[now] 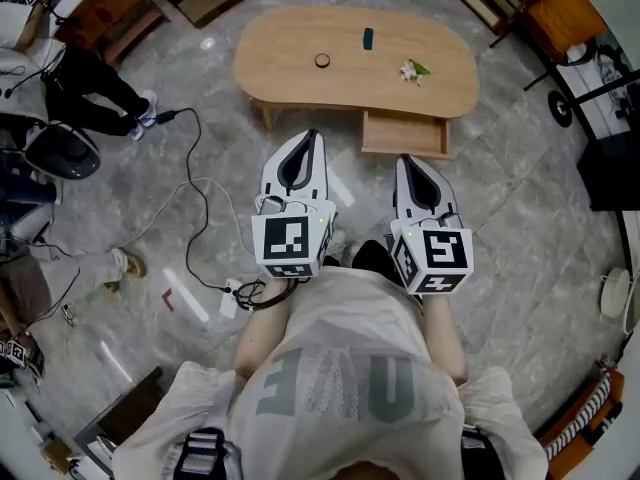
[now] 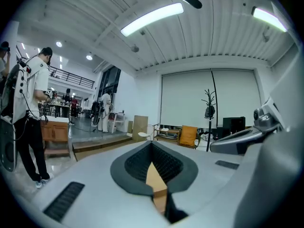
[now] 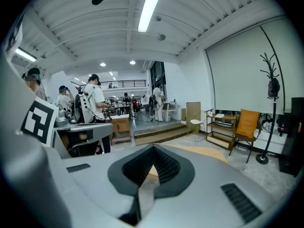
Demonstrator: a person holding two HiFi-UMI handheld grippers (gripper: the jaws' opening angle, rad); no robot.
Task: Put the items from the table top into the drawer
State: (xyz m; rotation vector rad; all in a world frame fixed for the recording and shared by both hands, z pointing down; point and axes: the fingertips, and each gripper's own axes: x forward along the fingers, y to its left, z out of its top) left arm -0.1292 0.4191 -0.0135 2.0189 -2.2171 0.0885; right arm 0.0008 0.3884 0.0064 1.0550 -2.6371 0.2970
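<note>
Left gripper [image 1: 309,140], a grey smooth plastic two-jaw tool with ribbed black pads and a white cube of square black markers, is being held level and clear of everything. In the left gripper view its jaws [image 2: 152,144] are meeting at the tips, with nothing clamped. They are framing only a teardrop gap through which a tan sliver is showing.

Ahead, well apart from both tools, a low rounded table of pale matt wood [image 1: 290,83] is standing on a glossy grey marbled floor [image 1: 520,198]. Three task items are lying on its top, from left to right:
- a small round brown disc [image 1: 322,61];
- an upright dark teal oblong piece [image 1: 368,38];
- a small crumpled white-and-green item [image 1: 413,69].

A shallow wooden drawer [image 1: 405,136] is hanging open from the table's near edge, below the white-and-green item.

Right gripper [image 1: 409,162], of the same build, is pointing slightly downward beside the left one. In the right gripper view its jaws [image 3: 153,147] are likewise touching at the tips and gripping nothing.
</note>
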